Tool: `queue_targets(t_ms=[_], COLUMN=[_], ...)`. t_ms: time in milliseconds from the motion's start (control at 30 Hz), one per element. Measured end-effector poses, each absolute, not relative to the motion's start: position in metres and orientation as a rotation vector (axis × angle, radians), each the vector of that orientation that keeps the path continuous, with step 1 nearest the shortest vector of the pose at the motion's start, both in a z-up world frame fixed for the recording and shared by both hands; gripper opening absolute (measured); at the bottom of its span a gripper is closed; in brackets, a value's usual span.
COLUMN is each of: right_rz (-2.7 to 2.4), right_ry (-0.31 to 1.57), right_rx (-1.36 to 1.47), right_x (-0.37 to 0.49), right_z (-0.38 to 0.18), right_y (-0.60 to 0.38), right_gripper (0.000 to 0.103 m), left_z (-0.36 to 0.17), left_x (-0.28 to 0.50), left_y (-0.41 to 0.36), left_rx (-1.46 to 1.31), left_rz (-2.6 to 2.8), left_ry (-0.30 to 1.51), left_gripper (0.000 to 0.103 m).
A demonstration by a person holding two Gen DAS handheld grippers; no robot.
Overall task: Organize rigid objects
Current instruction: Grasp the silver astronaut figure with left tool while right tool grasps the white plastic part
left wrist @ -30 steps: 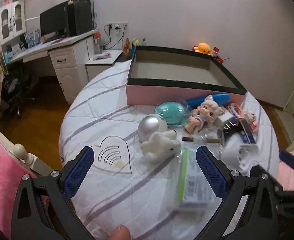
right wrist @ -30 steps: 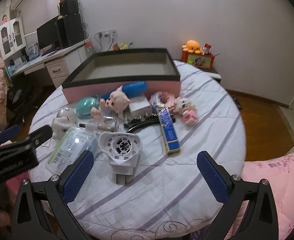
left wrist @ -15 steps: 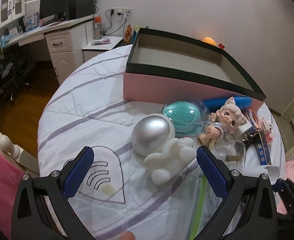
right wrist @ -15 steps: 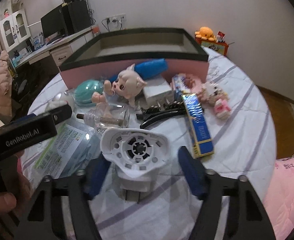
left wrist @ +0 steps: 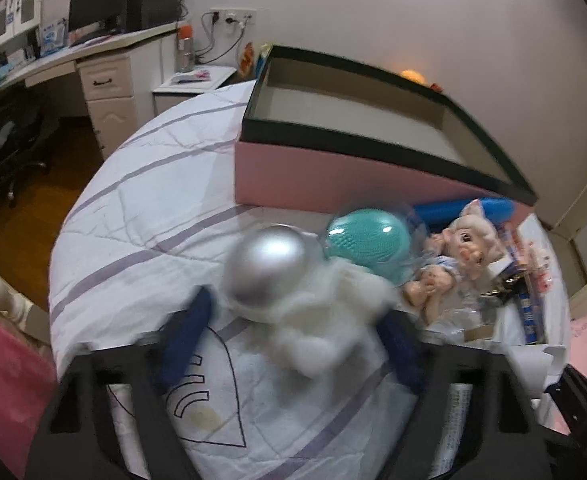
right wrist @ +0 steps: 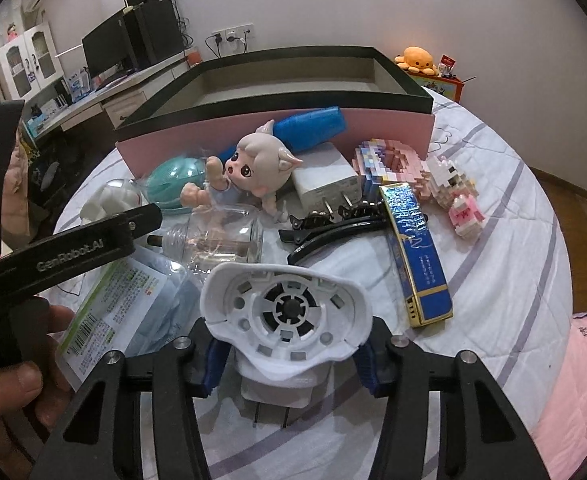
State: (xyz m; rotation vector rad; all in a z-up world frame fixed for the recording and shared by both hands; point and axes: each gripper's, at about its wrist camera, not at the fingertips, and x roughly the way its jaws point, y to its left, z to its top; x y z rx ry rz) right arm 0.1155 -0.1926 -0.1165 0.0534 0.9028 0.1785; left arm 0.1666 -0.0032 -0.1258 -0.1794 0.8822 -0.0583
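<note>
Box (right wrist: 293, 80) beyond both grippers is empty. Left gripper (left wrist: 289, 344) has been closing around astronaut (left wrist: 293, 280); right gripper (right wrist: 289, 354) closing around plug (right wrist: 285, 308), contact unclear.

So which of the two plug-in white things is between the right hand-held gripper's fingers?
The fan-faced white plug-in device, prongs pointing toward the camera. The plain white charger lies farther back beside the doll, untouched.

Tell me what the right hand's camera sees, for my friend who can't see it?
The right gripper has just closed around a white plug-in gadget on a striped tablecloth. Behind it lie a doll, a glass bottle and an open pink box.
</note>
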Motion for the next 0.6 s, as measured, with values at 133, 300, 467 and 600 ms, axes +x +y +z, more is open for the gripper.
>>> queue_targets(t_ms=[133, 300, 467, 600], right_rz=[0.189, 0.204, 0.217, 0.230], right_ry=[0.900, 0.892, 0.875, 0.852], right_rx=[0.070, 0.079, 0.083, 0.088], right_x=[0.114, 0.110, 0.108, 0.106], right_z=[-0.115, -0.110, -0.100, -0.087], right_y=[-0.196, -0.197, -0.199, -0.199], right_gripper=[0.053, 0.053, 0.053, 0.053], left_z=[-0.124, -0.119, -0.109, -0.094], left_x=[0.162, 0.152, 0.140, 0.130], left_y=[0.004, 0.009, 0.013, 0.012], left_rx=[-0.198, -0.184, -0.168, -0.149], left_rz=[-0.087, -0.083, -0.071, -0.074], left_ry=[0.879, 0.871, 0.848, 0.819], left_gripper=[0.069, 0.069, 0.069, 0.069])
